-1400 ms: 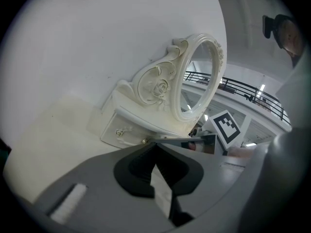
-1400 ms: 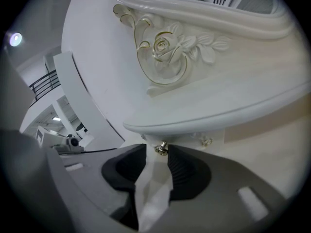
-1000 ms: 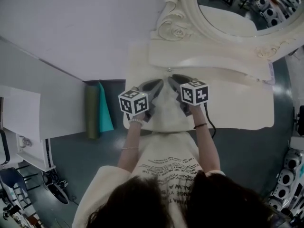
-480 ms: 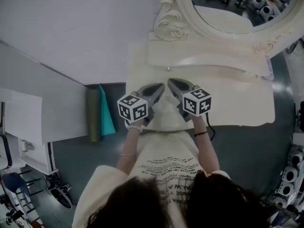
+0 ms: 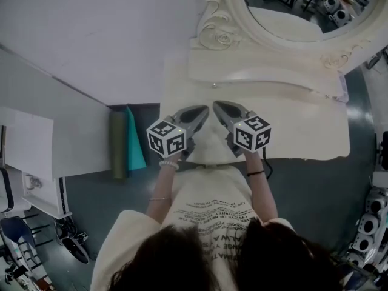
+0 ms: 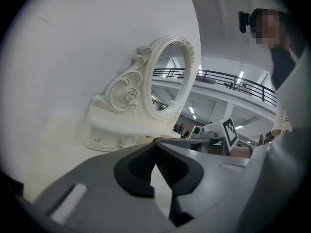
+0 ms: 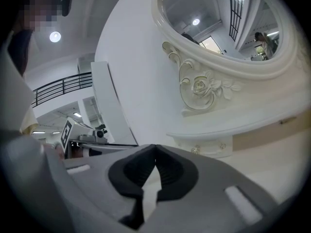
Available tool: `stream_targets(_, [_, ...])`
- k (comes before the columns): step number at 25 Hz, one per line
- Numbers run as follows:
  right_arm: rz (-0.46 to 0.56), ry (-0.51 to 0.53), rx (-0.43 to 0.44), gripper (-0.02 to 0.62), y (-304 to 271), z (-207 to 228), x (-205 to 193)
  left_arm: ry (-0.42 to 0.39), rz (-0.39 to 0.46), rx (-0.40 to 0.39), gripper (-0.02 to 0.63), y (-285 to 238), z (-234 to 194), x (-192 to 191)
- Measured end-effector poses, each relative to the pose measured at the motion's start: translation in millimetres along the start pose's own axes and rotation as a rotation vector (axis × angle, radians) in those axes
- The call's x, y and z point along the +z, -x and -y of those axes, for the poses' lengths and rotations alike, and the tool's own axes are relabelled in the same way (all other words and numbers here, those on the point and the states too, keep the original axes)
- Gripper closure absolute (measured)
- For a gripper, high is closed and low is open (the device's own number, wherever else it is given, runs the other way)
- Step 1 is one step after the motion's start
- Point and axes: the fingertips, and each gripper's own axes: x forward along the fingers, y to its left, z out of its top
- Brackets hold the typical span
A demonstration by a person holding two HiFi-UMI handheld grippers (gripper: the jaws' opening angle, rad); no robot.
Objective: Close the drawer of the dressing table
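Drawer (image 7: 209, 148): sat flush beneath the mirror (image 5: 303, 5), judged closed. Left gripper (image 5: 205, 109) and right gripper (image 5: 216, 105): both clenched empty, the right newly shut, drawn back from the drawer above the surface (image 5: 303, 132).

Big indoor hall; railed mezzanine (image 6: 218, 76); ceiling strip lights (image 6: 240, 75)

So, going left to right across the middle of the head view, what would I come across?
olive-green roll → teal sheet → left gripper → right gripper
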Motion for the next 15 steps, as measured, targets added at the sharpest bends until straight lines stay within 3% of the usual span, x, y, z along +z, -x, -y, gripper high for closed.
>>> stream_targets(15, [0.023, 0.022, 0.030, 0.592, 11.0, -5.4, 1.0, -0.025, 0.017, 0.002, 0.607, -2.0, 11.0, -2.6])
